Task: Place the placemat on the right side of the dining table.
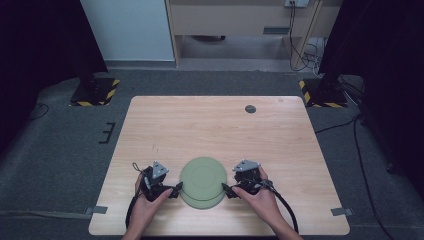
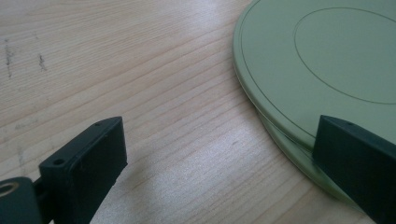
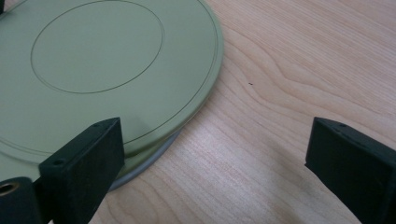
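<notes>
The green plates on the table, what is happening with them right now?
A person holds a hand-held gripper in each hand, at the two sides of a small stack of green plates near the front edge of the wooden table. The left hand-held gripper and the right hand-held gripper are both open, with their jaws at the rim of the stack. The top plate sits slightly offset on the one below. Nothing is gripped or lifted yet.

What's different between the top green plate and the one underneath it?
The top plate shows its whole face; the bottom plate shows just a crescent at the near edge. The top plate rests on the bottom plate, shifted away from the person; the bottom plate lies on the table. Both are round and pale green.
</notes>
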{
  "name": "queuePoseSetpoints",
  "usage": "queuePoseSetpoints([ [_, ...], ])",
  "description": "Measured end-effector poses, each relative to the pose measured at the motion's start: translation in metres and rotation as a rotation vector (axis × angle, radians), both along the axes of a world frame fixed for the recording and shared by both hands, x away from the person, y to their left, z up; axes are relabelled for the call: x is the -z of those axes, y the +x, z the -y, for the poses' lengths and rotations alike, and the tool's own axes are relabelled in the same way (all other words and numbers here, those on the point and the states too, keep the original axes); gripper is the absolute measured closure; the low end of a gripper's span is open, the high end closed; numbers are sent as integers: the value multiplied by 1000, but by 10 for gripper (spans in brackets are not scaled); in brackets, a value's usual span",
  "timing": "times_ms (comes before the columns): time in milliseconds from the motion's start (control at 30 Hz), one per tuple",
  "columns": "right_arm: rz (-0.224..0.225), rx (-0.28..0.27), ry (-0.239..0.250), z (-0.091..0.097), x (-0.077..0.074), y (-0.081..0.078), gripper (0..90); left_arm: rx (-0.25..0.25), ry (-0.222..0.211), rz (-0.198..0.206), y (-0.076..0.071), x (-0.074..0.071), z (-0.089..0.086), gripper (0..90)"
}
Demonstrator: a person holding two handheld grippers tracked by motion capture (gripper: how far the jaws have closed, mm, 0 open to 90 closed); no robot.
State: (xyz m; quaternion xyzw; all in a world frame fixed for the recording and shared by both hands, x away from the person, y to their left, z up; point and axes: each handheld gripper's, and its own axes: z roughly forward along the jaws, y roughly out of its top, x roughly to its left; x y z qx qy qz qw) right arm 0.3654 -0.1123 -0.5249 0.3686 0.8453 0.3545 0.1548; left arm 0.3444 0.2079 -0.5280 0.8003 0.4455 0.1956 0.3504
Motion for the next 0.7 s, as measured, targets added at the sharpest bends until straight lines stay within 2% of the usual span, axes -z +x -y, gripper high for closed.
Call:
queuePoseSetpoints([
  [167, -11, -16, -5, -1, 0, -4, 78, 3, 6, 3, -1, 0, 2, 27],
  [300, -9, -6, -3, -1, 0, -2, 60, -4, 4, 1, 1, 1, 2, 6],
  [400, -1, 11, 0, -2, 0, 2, 56, -18, 20, 17, 3, 0, 4, 6],
  [500, -2, 15, 2, -2, 1, 3, 51, -22, 18, 21, 3, 0, 3, 19],
  [600, 5, 16, 7, -2, 0, 1, 93, -16, 5, 17, 2, -1, 3, 27],
  [700, 4, 8, 8, -2, -1, -2, 87, -15, 11, 21, 1, -1, 5, 28],
])
